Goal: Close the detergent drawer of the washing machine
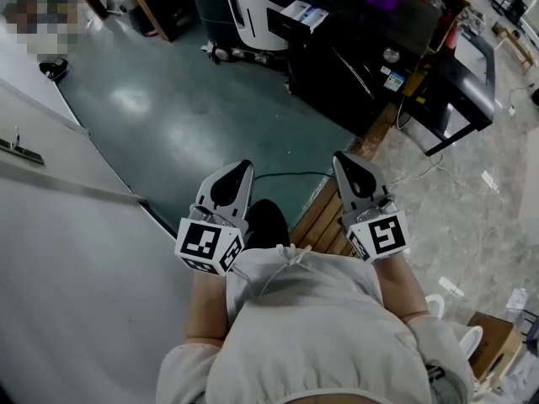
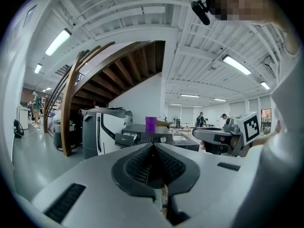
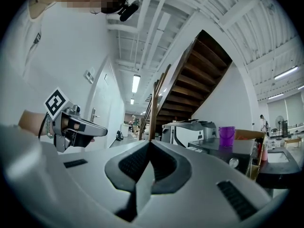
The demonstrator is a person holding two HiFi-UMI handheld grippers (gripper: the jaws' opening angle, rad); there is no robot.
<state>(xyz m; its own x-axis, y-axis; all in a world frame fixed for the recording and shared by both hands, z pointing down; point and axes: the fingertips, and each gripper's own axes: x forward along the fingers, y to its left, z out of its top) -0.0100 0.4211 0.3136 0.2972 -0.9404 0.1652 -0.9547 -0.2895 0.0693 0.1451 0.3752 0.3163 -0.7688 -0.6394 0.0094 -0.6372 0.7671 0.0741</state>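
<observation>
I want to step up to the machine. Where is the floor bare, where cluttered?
Bare: the green floor between the white wall and the black machine. Cluttered: the grey floor at right, with scraps and a cardboard box.

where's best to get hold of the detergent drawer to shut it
The drawer by its front panel, met head-on. It juts out at the left end of the washing machine's control strip, so that flat face probably suits a straight push in; any handle recess is too small to see.

No readable words, brands or numbers anywhere. Small blue-and-white sticker (image 1: 392,81) on the dark washing machine (image 1: 354,57), print too tiny to read.
</observation>
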